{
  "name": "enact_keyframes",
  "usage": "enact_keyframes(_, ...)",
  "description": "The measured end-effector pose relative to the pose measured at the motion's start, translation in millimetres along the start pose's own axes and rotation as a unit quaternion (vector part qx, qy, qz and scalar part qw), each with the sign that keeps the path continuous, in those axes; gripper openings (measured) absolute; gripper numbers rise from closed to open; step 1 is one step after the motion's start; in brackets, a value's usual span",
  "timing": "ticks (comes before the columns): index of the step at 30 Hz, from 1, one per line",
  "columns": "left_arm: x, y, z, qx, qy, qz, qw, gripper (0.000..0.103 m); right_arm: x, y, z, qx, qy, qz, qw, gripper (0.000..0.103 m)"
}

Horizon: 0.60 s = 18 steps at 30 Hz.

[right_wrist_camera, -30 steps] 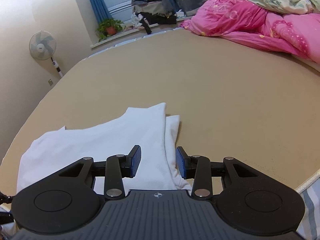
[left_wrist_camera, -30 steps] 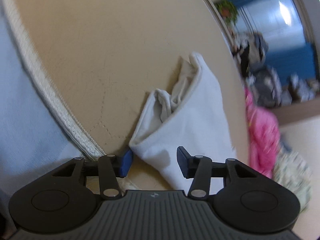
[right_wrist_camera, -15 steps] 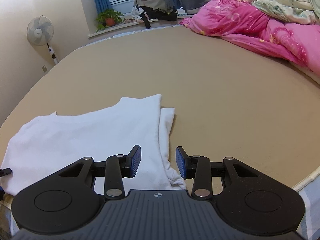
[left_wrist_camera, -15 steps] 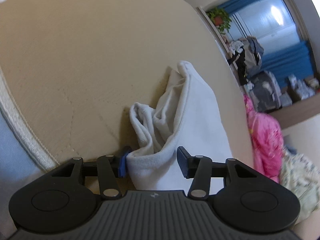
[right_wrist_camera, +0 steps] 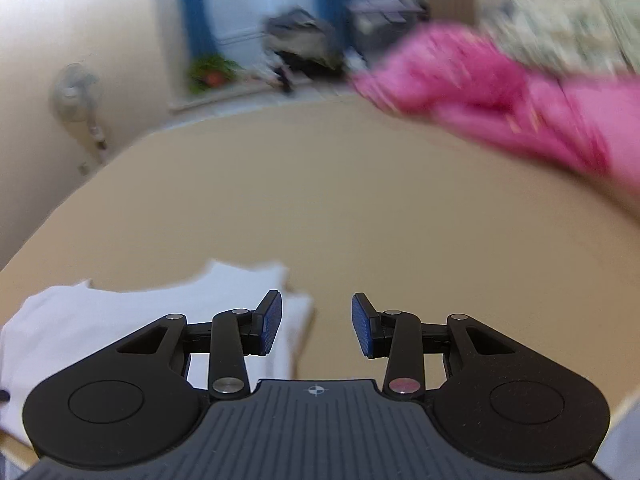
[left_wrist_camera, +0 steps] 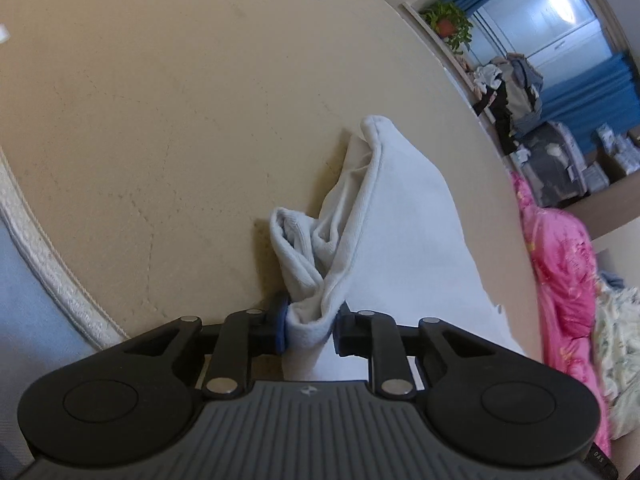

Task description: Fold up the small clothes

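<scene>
A white garment (left_wrist_camera: pixel 400 240) lies on the tan mattress (left_wrist_camera: pixel 160 120). In the left wrist view my left gripper (left_wrist_camera: pixel 310 328) has a bunched corner of it between its blue pads; the jaws are closing and both pads touch the cloth, which is pinched and lifted into folds. The right wrist view is blurred by motion. There the same white garment (right_wrist_camera: pixel 120 320) lies flat at lower left, and my right gripper (right_wrist_camera: pixel 316 328) hangs open just past its right edge, over bare mattress (right_wrist_camera: pixel 360 200), with nothing between its fingers.
A pink quilt (right_wrist_camera: pixel 500 100) and a patterned blanket (right_wrist_camera: pixel 568 20) lie at the far right of the bed. The mattress's piped edge (left_wrist_camera: pixel 48 272) runs at the left. A fan (right_wrist_camera: pixel 76 96), a potted plant (right_wrist_camera: pixel 212 72) and piled bags (right_wrist_camera: pixel 304 40) stand beyond the bed.
My left gripper closed onto the garment's corner, which now bunches between the pads. My right gripper moved right off the garment's edge, staying open.
</scene>
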<state>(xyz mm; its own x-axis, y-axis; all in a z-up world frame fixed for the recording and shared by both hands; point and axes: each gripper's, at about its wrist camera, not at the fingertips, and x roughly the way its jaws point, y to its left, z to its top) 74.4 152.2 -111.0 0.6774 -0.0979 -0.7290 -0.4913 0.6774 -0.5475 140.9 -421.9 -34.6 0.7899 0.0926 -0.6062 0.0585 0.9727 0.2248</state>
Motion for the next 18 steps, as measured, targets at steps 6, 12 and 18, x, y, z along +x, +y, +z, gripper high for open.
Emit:
enact_keyframes(6,-24.1,-76.7,-10.0,0.130,-0.046,0.055,0.9889,0.012,3.8,-16.0,7.3,0.059,-0.002,0.016,0.998,0.040)
enact_keyframes(12,-48.3,-234.5,-83.3,0.326,-0.113,-0.013,0.9385,0.011,5.8,-26.5,15.9,0.082,-0.009,0.036,0.996,0.040)
enact_keyframes(18,8.5,-342.2,-223.5,0.465,-0.034,-0.084,0.8807,0.016,7.5,-33.7,15.5,0.097,-0.007,0.047,0.994,0.040)
